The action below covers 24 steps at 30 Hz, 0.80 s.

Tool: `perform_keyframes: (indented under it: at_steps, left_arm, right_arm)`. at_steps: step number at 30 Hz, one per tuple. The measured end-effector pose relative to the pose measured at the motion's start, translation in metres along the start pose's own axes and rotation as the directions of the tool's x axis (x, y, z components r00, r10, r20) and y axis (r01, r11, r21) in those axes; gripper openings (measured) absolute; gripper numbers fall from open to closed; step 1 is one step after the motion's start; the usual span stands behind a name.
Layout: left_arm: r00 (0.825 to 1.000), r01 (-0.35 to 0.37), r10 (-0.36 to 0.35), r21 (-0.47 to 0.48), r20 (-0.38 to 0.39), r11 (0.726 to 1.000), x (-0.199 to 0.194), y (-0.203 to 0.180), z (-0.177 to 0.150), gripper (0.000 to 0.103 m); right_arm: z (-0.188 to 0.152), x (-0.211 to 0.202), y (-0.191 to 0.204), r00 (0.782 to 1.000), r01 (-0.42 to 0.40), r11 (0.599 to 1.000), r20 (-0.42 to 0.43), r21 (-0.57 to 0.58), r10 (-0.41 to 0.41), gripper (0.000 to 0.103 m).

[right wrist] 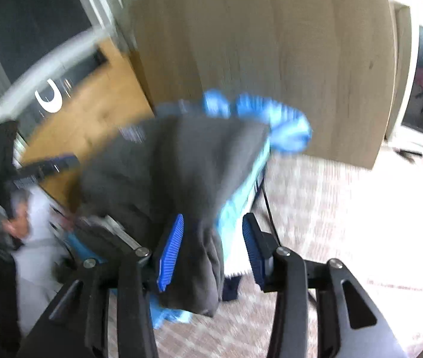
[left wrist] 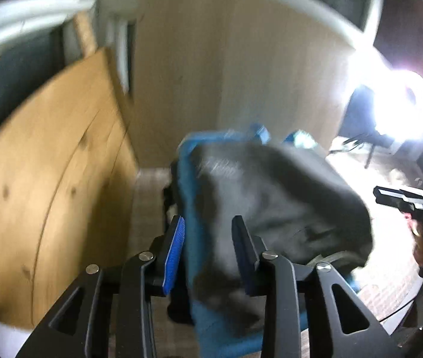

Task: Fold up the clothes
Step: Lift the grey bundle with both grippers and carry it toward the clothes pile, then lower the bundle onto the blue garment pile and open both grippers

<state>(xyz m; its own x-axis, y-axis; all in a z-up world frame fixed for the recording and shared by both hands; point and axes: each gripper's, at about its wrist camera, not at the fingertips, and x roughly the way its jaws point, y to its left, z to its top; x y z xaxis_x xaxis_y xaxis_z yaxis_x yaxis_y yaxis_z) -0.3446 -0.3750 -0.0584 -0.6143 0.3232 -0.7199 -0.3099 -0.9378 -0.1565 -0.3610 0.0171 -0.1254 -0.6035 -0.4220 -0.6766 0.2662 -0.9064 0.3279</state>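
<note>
A dark grey garment [left wrist: 271, 197] is draped over a blue fabric chair or hamper [left wrist: 193, 238]; both views are motion-blurred. My left gripper [left wrist: 208, 253] is open, its blue-padded fingers on either side of the blue and grey cloth edge. My right gripper [right wrist: 214, 247] is open too, its fingers on either side of the grey garment [right wrist: 175, 173] that hangs over the light blue fabric [right wrist: 241, 203]. Whether either gripper's pads touch the cloth is unclear. The right gripper also shows at the right edge of the left wrist view [left wrist: 405, 200].
A tan wooden panel [left wrist: 50, 185] stands to the left and a pale wood wall [left wrist: 226, 68] behind. A bright ring light [left wrist: 402, 104] glares at right. The floor is pale carpet [right wrist: 345, 223]. The person's body [right wrist: 23, 217] is at left.
</note>
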Motion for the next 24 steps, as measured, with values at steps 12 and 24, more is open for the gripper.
perform_keyframes:
  at_steps: [12,24]
  left_arm:
    - [0.986,0.006,0.010,0.096,-0.165,0.995,0.122,-0.012,0.047,0.032]
    - [0.995,-0.014,0.025,0.107,-0.101,0.994,0.065,-0.023,0.013,0.037]
  right_arm:
    - [0.070,0.116,0.009,0.994,0.050,0.974,-0.089,-0.220,-0.071,0.045]
    - [0.043,0.075,-0.005,0.998,0.019,0.986,-0.054,-0.165,-0.028,0.047]
